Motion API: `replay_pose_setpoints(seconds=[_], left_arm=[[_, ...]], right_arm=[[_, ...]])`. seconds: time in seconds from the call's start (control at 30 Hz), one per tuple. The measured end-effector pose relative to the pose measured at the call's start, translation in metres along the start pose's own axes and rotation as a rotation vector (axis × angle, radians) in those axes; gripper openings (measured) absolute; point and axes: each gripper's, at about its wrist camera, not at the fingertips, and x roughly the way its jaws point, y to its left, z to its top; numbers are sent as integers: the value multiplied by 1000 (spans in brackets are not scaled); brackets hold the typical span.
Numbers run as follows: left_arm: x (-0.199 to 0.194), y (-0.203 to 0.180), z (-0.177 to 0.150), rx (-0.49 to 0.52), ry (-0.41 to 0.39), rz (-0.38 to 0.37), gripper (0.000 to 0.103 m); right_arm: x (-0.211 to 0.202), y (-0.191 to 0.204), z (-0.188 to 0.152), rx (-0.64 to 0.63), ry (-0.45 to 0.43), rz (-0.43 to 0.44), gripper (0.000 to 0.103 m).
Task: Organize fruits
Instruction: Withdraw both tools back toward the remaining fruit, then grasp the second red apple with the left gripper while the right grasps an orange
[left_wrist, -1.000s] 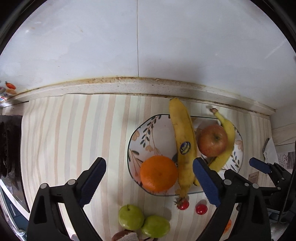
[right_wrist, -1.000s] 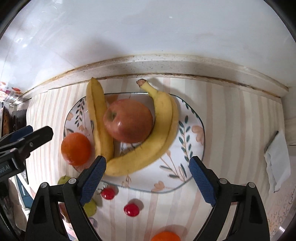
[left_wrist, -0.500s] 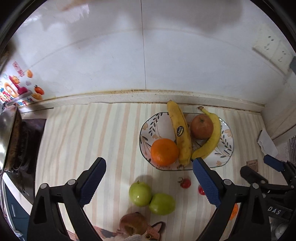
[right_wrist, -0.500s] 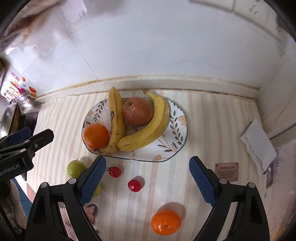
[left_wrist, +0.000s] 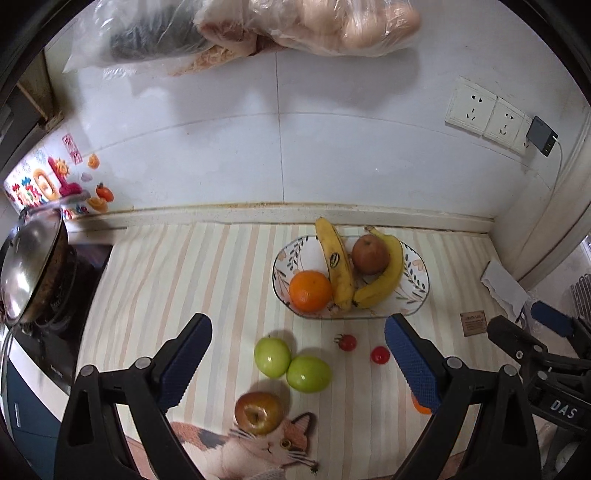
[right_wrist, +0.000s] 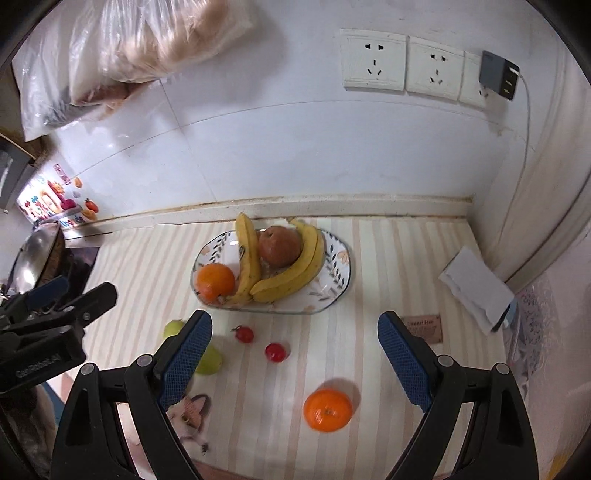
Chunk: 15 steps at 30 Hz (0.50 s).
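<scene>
A floral plate (left_wrist: 417, 291) (right_wrist: 336, 291) holds an orange (left_wrist: 310, 290), two bananas (left_wrist: 338, 266) and a red apple (left_wrist: 370, 254). On the striped mat in front lie two green apples (left_wrist: 272, 356) (left_wrist: 308, 373), a red apple (left_wrist: 259, 412), two cherry tomatoes (left_wrist: 347, 342) (left_wrist: 380, 355) and a loose orange (right_wrist: 327, 410). My left gripper (left_wrist: 297, 362) is open and empty above the green apples. My right gripper (right_wrist: 295, 358) is open and empty above the tomatoes (right_wrist: 275, 352) and loose orange.
A lidded pot (left_wrist: 29, 273) sits on the stove at the left. Folded paper (right_wrist: 476, 284) and a small card (right_wrist: 423, 325) lie at the right. Wall sockets (right_wrist: 402, 66) and hanging plastic bags (left_wrist: 258, 26) are above the tiled wall.
Both grippers have pulled back and up from the plate. The loose fruit on the mat, the sockets and the bags have come into view.
</scene>
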Motion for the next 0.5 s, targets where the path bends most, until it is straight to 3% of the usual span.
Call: replay_pose_setpoints(seconds=[0.17,0.5], left_arm=[[16,14,-17,-44,80,4,96],[95,51,-68,-92,346,63,96]], right_arm=[[15,-18,-25,65,91,12,93],[121,-65,-87,206,385,3,93]])
